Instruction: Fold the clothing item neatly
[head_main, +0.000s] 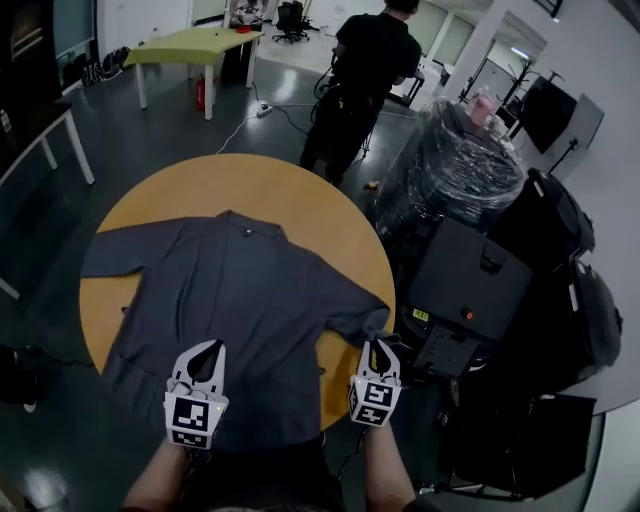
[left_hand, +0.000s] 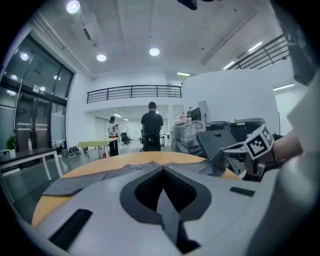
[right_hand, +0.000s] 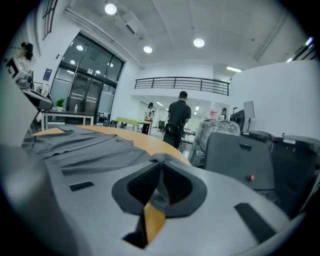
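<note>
- Only the right gripper view shows your right gripper (right_hand: 159, 178) pinching the grey shirt (head_main: 250, 300) by its sleeve cuff (right_hand: 161, 159).
- The left gripper view shows your left gripper (left_hand: 162, 175) pressed together.
- The head view alone shows the shirt lying flat on the round bench (head_main: 290, 190). Its collar points away from you, and its long axis runs from hem to collar.

Head view steeply above the round table (head_main: 260, 180); both gripper views low across it; grey shirt (head_main: 240, 290) in all three.
</note>
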